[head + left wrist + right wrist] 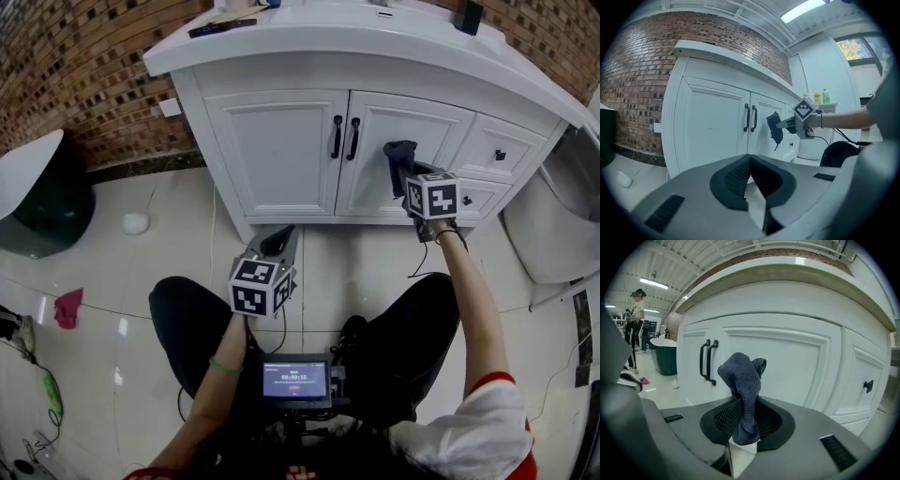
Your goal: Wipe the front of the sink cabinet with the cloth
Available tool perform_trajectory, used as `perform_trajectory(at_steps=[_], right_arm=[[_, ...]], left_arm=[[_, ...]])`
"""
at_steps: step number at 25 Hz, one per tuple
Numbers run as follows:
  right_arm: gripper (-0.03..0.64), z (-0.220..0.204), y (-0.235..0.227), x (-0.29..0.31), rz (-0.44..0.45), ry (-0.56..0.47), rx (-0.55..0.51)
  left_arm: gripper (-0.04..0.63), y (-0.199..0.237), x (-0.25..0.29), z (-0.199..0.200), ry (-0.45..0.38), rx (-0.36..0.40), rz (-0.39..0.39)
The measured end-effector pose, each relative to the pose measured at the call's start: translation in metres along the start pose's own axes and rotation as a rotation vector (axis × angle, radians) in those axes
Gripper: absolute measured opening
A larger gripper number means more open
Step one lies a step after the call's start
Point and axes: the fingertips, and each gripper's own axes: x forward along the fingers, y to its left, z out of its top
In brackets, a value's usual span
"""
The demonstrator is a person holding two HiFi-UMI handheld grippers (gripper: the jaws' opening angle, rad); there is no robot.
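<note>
**Head view.** Shows a white sink cabinet (281,150) under a pale countertop (328,42), backed by a brown brick wall (75,75) and standing on glossy cream floor tiles (122,272). Places the right gripper (405,176) at the right-hand door (427,131), clamped on a dark blue cloth (397,153) just right of the paired black door handles (344,137). Places the left gripper (279,240) low over the floor, well apart from the doors. Includes a dark green bin (37,211) and a pink rag (67,307) at far left.

**Left gripper view.** Shows the jaws pressed together at the tips, gripping nothing. Looks sideways along the cabinet front toward the cloth (775,127), held up at the right-hand door; contact with the panel not resolvable.

**Right gripper view.** Shows the cloth (743,390) bunched upright and pinched between the jaws, with the white door panel close behind. Sets the door handles at left and a small black drawer knob (868,386) at right. Takes in, far left, the green bin and a standing person (635,310) under ceiling strip lights (654,283).
</note>
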Motion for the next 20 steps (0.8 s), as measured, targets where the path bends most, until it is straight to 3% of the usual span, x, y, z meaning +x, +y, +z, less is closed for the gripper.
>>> perform_trajectory(at_steps=[6,10,15,20], right_arm=[[0.074,-0.003,0.066,0.031,0.097,0.006,0.046],[0.074,-0.004,0.081,0.044,0.102,0.018,0.043],[0.074,-0.010,0.072,0.050,0.086,0.039,0.055],[0.074,-0.025,0.024,0.041,0.010,0.071,0.035]], left_arm=[[0.035,0.018,-0.011,-0.003,-0.004,-0.022,0.038],[0.035,0.031,-0.019,-0.006,-0.003,-0.026,0.056],[0.035,0.035,-0.020,-0.005,-0.001,-0.020,0.057],[0.035,0.035,-0.017,-0.005,0.002,-0.016,0.060]])
